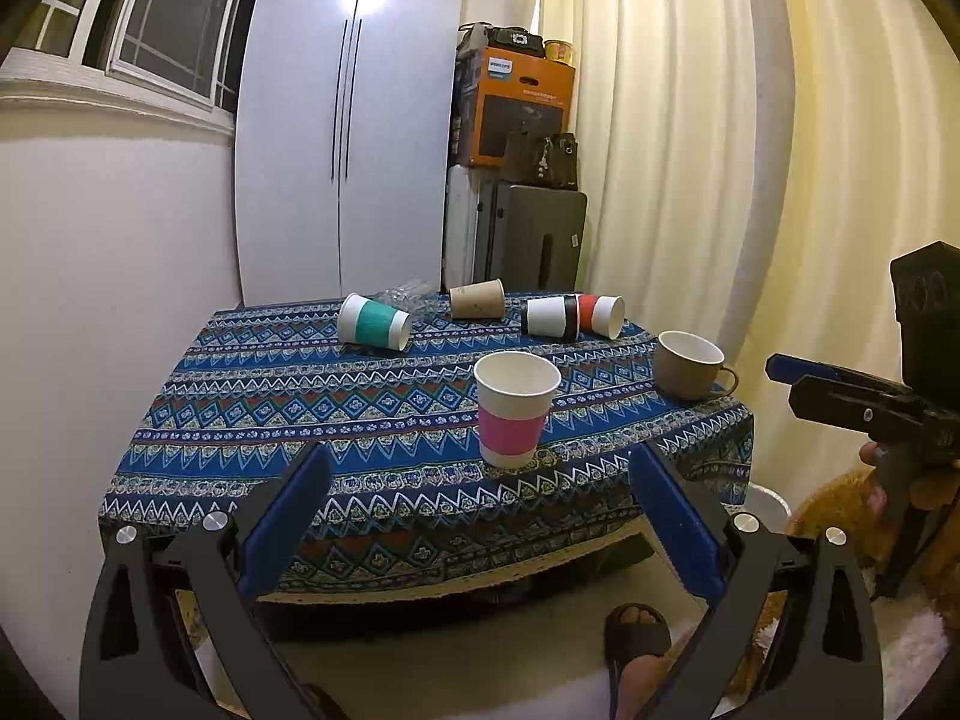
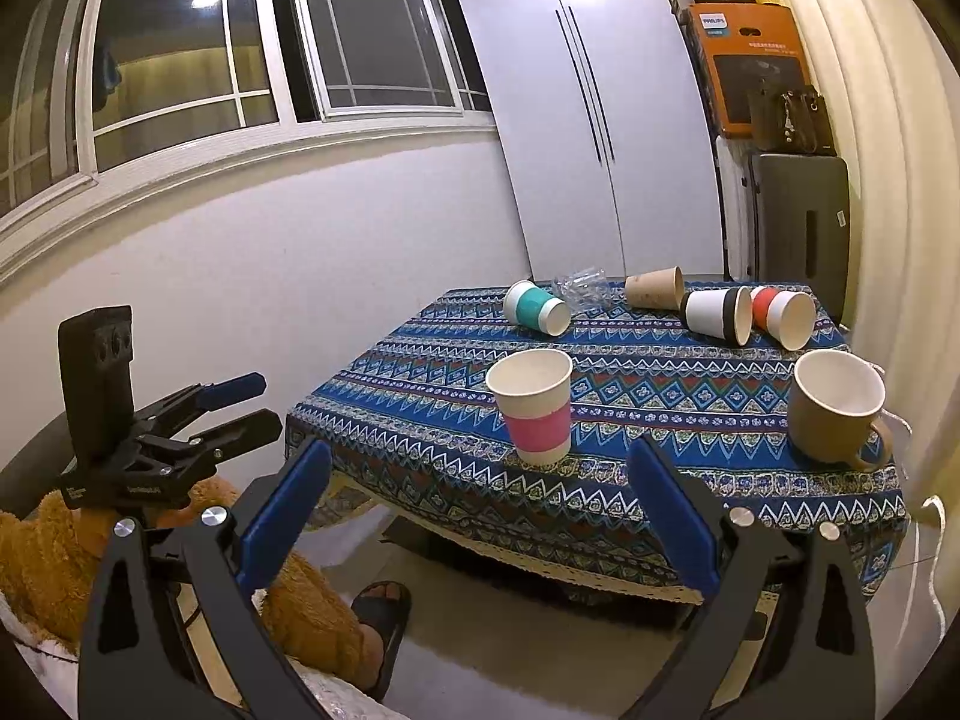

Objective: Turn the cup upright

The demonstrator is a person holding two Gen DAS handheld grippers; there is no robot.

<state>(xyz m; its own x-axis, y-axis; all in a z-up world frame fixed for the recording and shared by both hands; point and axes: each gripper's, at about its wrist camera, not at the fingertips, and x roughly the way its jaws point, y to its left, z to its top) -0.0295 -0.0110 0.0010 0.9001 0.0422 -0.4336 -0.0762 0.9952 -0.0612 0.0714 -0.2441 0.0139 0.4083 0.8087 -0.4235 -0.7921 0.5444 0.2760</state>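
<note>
So both sets of fingers were spread wide and held nothing, left gripper [image 1: 480, 516] and right gripper [image 2: 480, 510] hanging back off the table [image 1: 240, 420] edge. Pink-banded cup [image 1: 515, 408] stood upright near the front, brown mug [image 1: 689, 365] to its right. The teal cup [image 1: 373, 321] and three others lay tipped over at the back.

Both tongs are matte black frames with triangular cut-outs, silver round screws at the pivots and ribbed blue pads [image 1: 288, 516] inside each finger. The left tongs [image 2: 240, 402] carry a black upright camera block and small white lettering, too blurred to read. A fuzzy tan sleeve [image 2: 54, 546] and black slide sandal [image 1: 636, 636] show.
</note>
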